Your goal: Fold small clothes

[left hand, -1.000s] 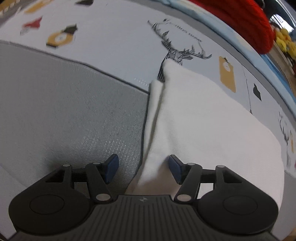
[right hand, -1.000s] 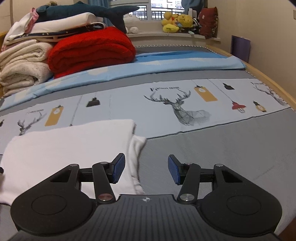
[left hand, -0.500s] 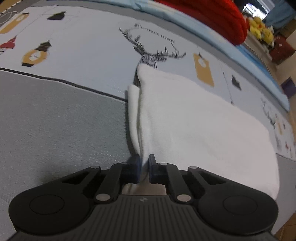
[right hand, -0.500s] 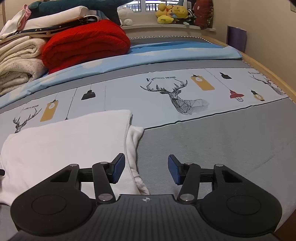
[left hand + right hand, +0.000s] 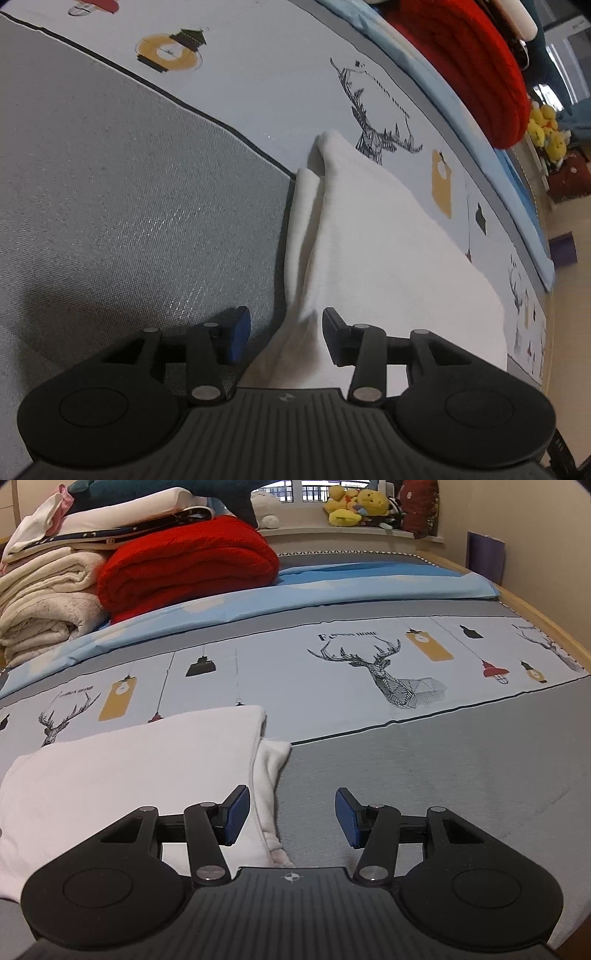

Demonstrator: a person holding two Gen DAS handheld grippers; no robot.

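Observation:
A folded white garment (image 5: 384,243) lies flat on the bedspread (image 5: 122,199); its layered edge runs toward my left gripper (image 5: 286,339). That gripper's jaws are opening, and the near corner of the white cloth lies between the blue pads without being pressed. In the right wrist view the same white garment (image 5: 122,775) fills the lower left. My right gripper (image 5: 291,818) stands open over its right-hand edge: the left pad is above the cloth, the right pad above bare grey bedspread (image 5: 443,760).
A red folded blanket (image 5: 184,565) and a stack of cream towels and bedding (image 5: 44,587) sit at the back left of the bed. Yellow plush toys (image 5: 351,506) line the windowsill. A wooden bed edge (image 5: 546,620) runs along the right.
The left gripper shut on the garment's near corner half a second ago and has now spread apart again, shifting sideways. The right gripper stays open, drifting slightly along the cloth edge.

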